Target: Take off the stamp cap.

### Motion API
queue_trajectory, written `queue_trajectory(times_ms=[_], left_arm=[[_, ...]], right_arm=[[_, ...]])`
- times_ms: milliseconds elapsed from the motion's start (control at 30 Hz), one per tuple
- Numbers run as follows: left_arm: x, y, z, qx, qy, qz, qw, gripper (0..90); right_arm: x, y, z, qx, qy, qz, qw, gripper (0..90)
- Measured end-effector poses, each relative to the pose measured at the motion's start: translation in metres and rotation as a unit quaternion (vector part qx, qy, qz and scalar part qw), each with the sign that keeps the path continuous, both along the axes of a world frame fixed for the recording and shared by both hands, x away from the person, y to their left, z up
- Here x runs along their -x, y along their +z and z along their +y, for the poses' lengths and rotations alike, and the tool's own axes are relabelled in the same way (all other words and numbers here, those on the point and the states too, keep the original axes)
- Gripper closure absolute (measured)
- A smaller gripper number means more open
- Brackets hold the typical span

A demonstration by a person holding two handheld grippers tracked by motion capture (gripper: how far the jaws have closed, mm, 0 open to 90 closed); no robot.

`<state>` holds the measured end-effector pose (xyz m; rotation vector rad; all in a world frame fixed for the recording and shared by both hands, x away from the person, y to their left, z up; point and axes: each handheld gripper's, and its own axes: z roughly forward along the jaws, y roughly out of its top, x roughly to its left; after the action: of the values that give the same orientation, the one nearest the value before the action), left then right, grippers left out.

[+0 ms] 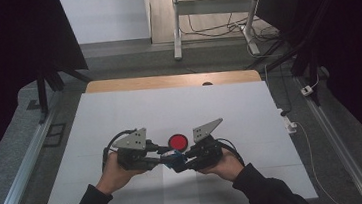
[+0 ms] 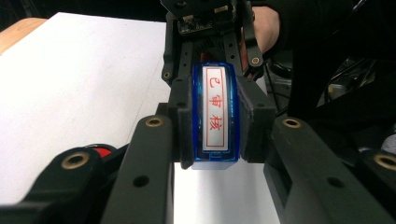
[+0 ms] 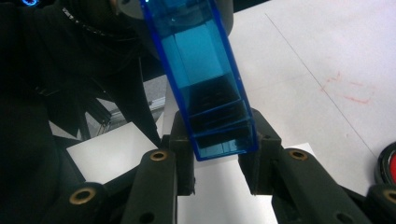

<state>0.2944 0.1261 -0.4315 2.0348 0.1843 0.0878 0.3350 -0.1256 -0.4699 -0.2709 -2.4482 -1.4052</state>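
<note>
On the white tabletop (image 1: 120,118), near its front edge, the left gripper (image 1: 160,154) and right gripper (image 1: 182,161) meet, each closed on one end of a blue stamp (image 2: 215,116) held just above the surface. A red ink pad (image 1: 178,142) sits just beyond. The stamp looks tilted in the right gripper's view, so uneven pulling might twist it loose.

White table (image 1: 120,118), metal-framed desk (image 1: 210,6) beyond.

tongs: 2 | blue stamp (image 2: 215,116): 1 | red round pad (image 1: 178,142): 1
</note>
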Motion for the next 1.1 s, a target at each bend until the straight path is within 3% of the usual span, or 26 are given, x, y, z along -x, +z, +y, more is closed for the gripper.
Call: queue_trajectory(times_ms=[67, 133, 200, 233, 367, 500, 567, 833, 933, 1100], left_arm=[[0.001, 0.0, 0.0, -0.001, 0.0, -0.006, 1.0, 70.5], [0.0, 0.001, 0.0, 0.0, -0.001, 0.001, 1.0, 70.5], [-0.001, 0.0, 0.001, 0.006, -0.005, 0.01, 0.9999, 70.5], [-0.001, 0.0, 0.001, 0.009, -0.007, 0.013, 0.9999, 70.6], [-0.001, 0.001, 0.001, 0.01, -0.009, 0.013, 0.9998, 70.5], [-0.001, 0.001, 0.0, 0.002, -0.002, 0.007, 1.0, 70.5], [-0.002, 0.001, 0.003, 0.011, -0.002, 0.013, 0.9999, 70.5], [-0.002, 0.001, 0.004, 0.008, 0.012, 0.015, 0.9998, 70.5], [-0.002, 0.001, 0.004, 0.003, 0.02, 0.019, 0.9996, 70.4], [-0.003, 0.0, 0.006, 0.002, 0.035, 0.025, 0.9991, 70.3]], right_arm=[[0.0, 0.0, 0.0, 0.003, -0.004, 0.006, 1.0, 69.1], [0.0, 0.001, 0.0, 0.005, -0.005, 0.008, 0.9999, 69.1], [0.001, 0.001, 0.0, 0.005, 0.003, -0.006, 1.0, 69.2], [0.002, 0.002, 0.0, 0.002, 0.01, -0.023, 0.9997, 69.3], [0.003, 0.004, -0.001, 0.0, 0.017, -0.041, 0.999, 69.3], [0.003, 0.002, 0.0, 0.021, 0.008, -0.039, 0.999, 69.3], [0.003, 0.0, 0.0, 0.031, 0.008, -0.043, 0.9986, 69.3], [0.004, 0.002, -0.001, 0.032, -0.009, -0.049, 0.9983, 69.0], [0.009, 0.003, -0.004, 0.045, -0.028, -0.077, 0.9956, 68.9], [0.013, 0.005, -0.007, 0.066, -0.049, -0.099, 0.9916, 68.9]])
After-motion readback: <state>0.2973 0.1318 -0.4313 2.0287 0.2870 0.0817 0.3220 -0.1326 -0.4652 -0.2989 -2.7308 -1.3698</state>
